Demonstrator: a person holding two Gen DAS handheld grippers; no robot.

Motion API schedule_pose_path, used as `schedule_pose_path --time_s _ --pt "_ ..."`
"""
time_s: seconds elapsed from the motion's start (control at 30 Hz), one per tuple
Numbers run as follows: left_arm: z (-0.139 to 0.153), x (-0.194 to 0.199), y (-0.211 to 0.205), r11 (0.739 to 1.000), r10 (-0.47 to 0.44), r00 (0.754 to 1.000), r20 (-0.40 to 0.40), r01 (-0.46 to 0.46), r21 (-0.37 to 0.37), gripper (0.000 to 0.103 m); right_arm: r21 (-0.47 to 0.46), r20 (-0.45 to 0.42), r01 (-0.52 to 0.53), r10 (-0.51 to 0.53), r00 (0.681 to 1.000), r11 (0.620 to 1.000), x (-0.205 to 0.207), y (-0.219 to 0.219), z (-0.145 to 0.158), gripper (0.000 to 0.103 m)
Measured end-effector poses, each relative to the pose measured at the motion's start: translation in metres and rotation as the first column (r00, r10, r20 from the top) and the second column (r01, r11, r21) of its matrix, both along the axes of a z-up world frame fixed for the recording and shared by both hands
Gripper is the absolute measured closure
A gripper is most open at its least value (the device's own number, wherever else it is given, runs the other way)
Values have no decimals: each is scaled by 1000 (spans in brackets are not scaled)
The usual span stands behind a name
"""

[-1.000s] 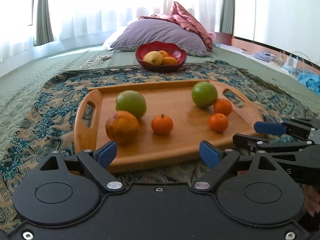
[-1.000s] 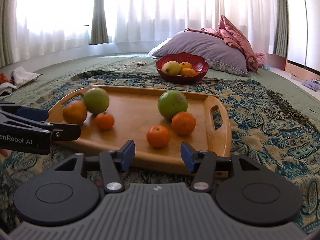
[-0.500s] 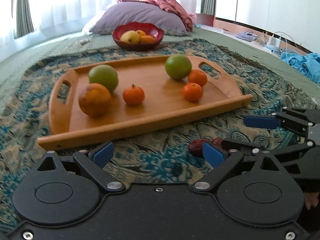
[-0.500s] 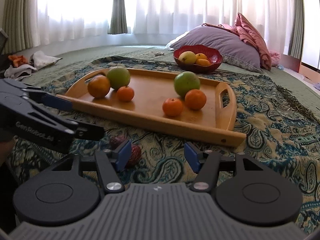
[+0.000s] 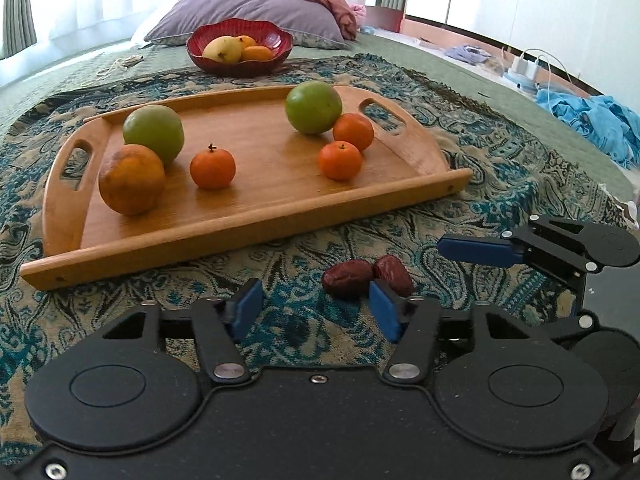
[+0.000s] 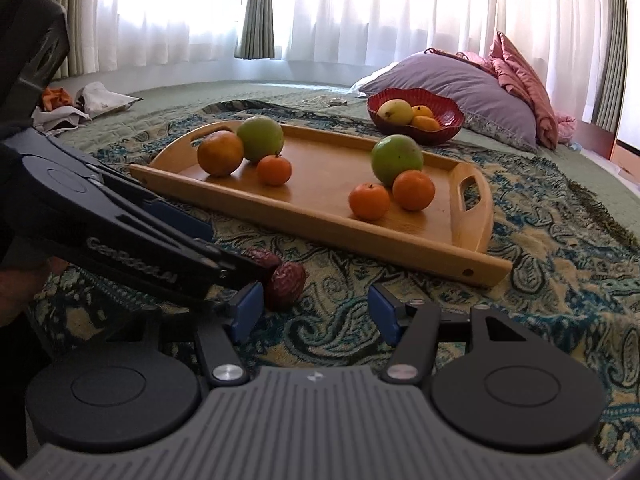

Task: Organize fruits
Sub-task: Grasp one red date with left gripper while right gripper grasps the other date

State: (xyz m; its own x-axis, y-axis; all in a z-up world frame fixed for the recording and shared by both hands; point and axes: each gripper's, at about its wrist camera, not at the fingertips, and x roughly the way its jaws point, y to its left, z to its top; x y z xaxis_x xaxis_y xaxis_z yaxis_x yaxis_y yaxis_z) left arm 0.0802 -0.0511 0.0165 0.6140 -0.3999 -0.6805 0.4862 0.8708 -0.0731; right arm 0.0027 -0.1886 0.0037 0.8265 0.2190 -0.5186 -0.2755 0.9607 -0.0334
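Both grippers hover low over the paisley blanket [image 5: 500, 168] in front of the wooden tray [image 5: 256, 216]: my left gripper [image 5: 316, 308] is spread wide with nothing in it, and two dark red dates [image 5: 366, 276] lie touching each other just ahead of its right fingertip. From the right wrist view, my right gripper [image 6: 316, 308] is likewise wide apart and empty, the dates just beyond its left fingertip. Oranges, tangerines and green fruits sit on the tray, with a red fruit bowl [image 6: 416, 118] behind.
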Motion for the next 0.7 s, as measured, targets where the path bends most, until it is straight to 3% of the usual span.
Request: schedule_pose_path --time_s 0.23,0.4,0.7 --pt "-1 2 -4 1000 -6 1000 -6 6 -13 62 -1 4 8 -8 1000 1000 1 3 -3 37" --pt "-1 3 -5 999 -14 1000 -12 13 -30 70 2 5 5 -5 1000 1000 1 3 -3 47" --pt "-2 13 -7 998 -27 999 -22 25 -58 71 1 6 -2 2 1000 1000 2 5 -3 55"
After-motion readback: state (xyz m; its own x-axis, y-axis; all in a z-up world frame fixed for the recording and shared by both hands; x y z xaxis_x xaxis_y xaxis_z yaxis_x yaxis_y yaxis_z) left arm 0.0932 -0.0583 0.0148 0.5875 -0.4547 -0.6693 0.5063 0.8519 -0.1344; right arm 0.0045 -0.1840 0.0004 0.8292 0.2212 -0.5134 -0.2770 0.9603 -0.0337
